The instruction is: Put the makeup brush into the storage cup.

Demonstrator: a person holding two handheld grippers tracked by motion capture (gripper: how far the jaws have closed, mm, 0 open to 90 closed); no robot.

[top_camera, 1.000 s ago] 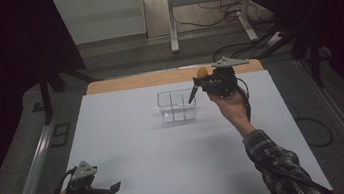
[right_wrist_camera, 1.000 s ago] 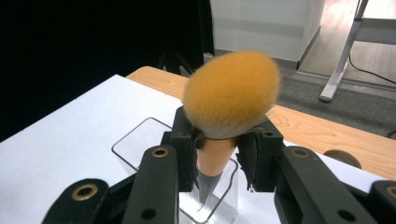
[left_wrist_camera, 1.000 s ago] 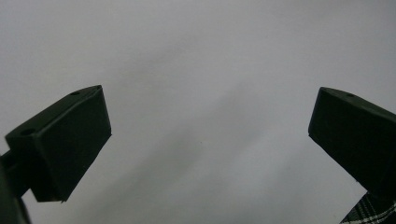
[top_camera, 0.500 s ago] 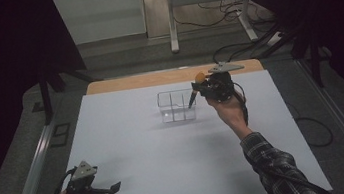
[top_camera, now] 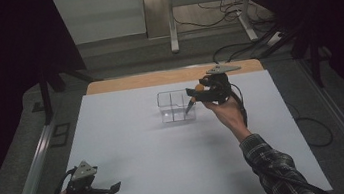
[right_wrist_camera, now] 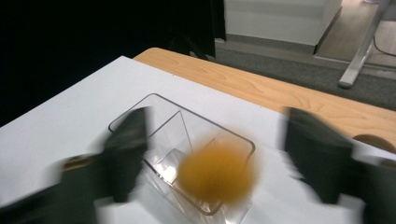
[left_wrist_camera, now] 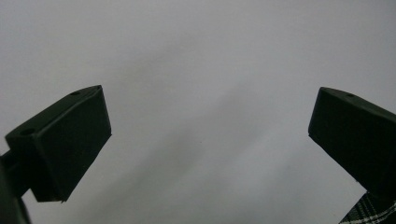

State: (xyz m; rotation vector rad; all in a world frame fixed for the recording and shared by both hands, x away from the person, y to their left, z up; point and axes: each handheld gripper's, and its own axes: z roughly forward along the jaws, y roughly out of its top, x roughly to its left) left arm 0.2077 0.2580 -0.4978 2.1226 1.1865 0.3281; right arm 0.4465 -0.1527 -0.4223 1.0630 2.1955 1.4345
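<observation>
The white table (top_camera: 169, 168) carries a clear box (top_camera: 176, 106) set toward its far edge, a little right of the middle. The box (right_wrist_camera: 187, 158) is a see-through tray with inner walls that split it into compartments; nothing can be made out resting in it.

The right arm, in a plaid sleeve (top_camera: 269, 165), reaches from the near right corner of the table up to the right side of the box. Its hand holds the right gripper (top_camera: 195, 96) just above the box's right end, jaws pointed down and leftward at it. In the right gripper view the gripper (right_wrist_camera: 215, 154) has its jaws set wide apart and blurred; they have just been opening. They press on nothing.

The ball (right_wrist_camera: 217, 172), orange and blurred, sits between those jaws but clear of both, in front of the box's near compartment. Whether it touches the box cannot be told. From the high view the ball (top_camera: 199, 88) shows as an orange spot at the gripper, by the box's right rim.

The left gripper (top_camera: 109, 192) rests at the near left corner of the table, well apart from the box. Its jaws (left_wrist_camera: 205, 140) stand wide with only bare table between them.
</observation>
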